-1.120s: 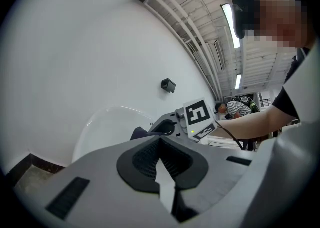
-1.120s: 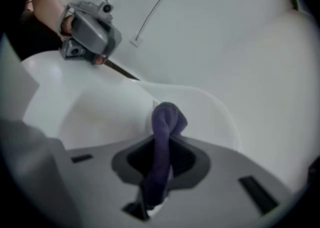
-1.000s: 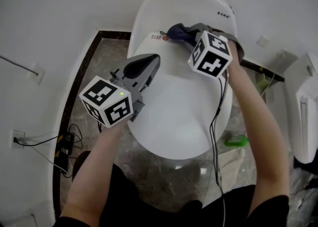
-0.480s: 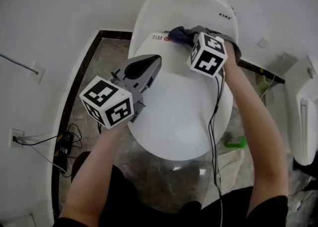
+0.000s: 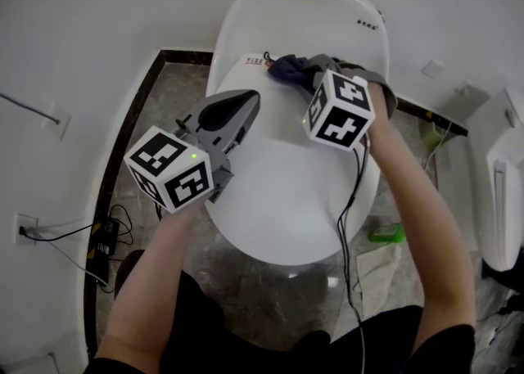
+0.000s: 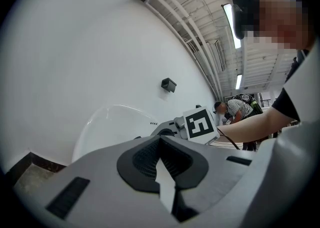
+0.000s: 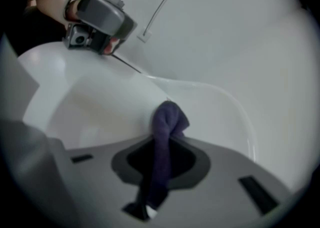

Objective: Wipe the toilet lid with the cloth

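Your right tongs (image 5: 321,76) are closed on the cloth (image 5: 290,66), a dark blue-violet one. In the right gripper view, the cloth (image 7: 168,120) runs as a narrow strip between the two jaws of the right tongs (image 7: 159,158), and its bunched end stands out in front of them. From the head view, the cloth is at the back end of the toilet lid (image 5: 286,180), just beside a small label (image 5: 257,60) and close under the white rear part of the toilet (image 5: 327,12). It seems to touch the lid there, but you cannot be sure from these views.

Your left tongs (image 5: 248,102) are closed too, with nothing between the jaws. In the left gripper view, the jaws of the left tongs (image 6: 161,168) meet, with only a thin pale slit below the pads. These tongs are over the left side of the lid, pointing towards the back, well apart from the cloth.

In the right gripper view the lid (image 7: 85,103) is white, smooth and glossy. The floor (image 5: 164,119) beside the toilet is brown stone with a dark border.
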The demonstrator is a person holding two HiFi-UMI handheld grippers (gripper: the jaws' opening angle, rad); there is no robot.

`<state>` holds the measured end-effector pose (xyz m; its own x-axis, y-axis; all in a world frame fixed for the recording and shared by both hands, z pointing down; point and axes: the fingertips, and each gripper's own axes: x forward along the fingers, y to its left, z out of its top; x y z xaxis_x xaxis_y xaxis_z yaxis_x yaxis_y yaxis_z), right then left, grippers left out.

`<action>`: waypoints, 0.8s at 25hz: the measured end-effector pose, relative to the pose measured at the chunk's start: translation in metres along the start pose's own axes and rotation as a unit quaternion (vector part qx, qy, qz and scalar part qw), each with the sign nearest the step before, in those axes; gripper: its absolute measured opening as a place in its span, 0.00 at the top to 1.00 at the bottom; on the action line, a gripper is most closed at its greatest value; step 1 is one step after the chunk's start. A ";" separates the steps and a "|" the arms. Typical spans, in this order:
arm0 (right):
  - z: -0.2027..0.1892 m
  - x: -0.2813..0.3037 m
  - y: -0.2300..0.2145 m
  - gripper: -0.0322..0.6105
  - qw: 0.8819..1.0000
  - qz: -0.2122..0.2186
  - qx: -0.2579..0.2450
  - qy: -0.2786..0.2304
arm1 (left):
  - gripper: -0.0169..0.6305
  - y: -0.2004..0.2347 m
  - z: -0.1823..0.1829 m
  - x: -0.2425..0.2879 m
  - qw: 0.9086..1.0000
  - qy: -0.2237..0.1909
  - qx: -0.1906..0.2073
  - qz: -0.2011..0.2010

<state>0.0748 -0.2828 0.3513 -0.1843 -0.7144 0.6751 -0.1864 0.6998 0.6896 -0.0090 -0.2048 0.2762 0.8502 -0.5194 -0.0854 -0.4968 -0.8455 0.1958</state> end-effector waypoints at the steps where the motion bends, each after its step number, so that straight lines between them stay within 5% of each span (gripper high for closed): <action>1: 0.001 -0.002 0.002 0.83 1.000 0.001 -0.002 -0.001 | 0.95 0.000 0.000 0.000 1.000 0.001 0.000 0.000; 20: 0.022 -0.050 0.057 0.83 1.000 0.008 -0.012 -0.019 | 0.95 0.000 0.000 -0.002 1.000 -0.002 -0.003 0.000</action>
<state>0.0525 -0.2071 0.3516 -0.2238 -0.7025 0.6756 -0.1593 0.7102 0.6857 -0.0104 -0.2040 0.2759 0.8495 -0.5201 -0.0886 -0.4962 -0.8446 0.2010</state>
